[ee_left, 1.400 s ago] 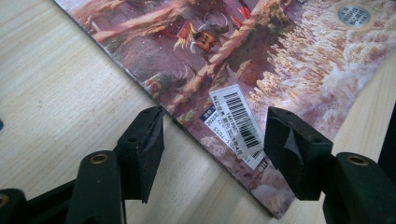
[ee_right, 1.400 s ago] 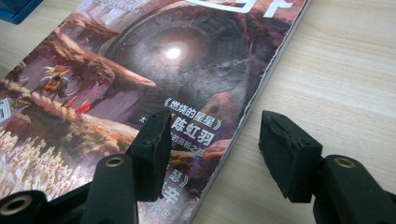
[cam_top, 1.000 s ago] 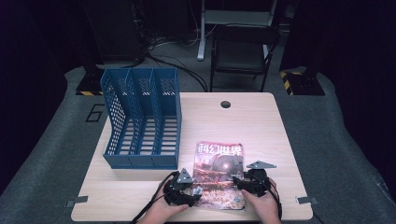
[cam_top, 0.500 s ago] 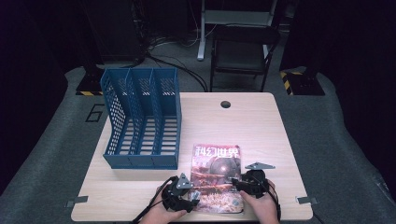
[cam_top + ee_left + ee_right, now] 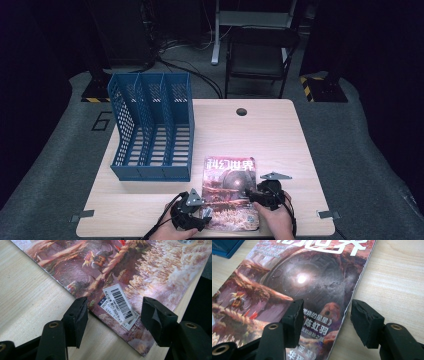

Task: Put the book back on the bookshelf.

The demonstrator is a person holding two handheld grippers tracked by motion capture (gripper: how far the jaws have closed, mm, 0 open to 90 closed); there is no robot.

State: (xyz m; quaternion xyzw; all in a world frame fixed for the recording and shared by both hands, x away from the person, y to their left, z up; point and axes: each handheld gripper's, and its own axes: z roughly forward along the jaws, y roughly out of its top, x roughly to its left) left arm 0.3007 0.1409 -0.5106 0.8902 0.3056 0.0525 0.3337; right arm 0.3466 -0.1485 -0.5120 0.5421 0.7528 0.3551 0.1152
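A magazine (image 5: 230, 192) with a reddish fantasy cover lies flat on the wooden table (image 5: 280, 135), close to its front edge. My left gripper (image 5: 206, 214) is at the magazine's near left corner. Its jaws stand open over the cover (image 5: 112, 270), with a barcode sticker (image 5: 118, 305) between them (image 5: 115, 312). My right gripper (image 5: 250, 196) is at the magazine's right side. Its jaws (image 5: 325, 315) have just been opening and now straddle the right edge of the cover (image 5: 307, 280), pads apart from it.
A blue three-slot file holder (image 5: 152, 130) stands at the table's left, behind the magazine, and its corner (image 5: 224, 246) appears in the right gripper view. A round cable hole (image 5: 242, 111) is at the back edge. A dark chair (image 5: 260, 55) stands beyond the table.
The magazine has slid slightly toward the front edge of the table, and both grippers have drawn back a little with it.
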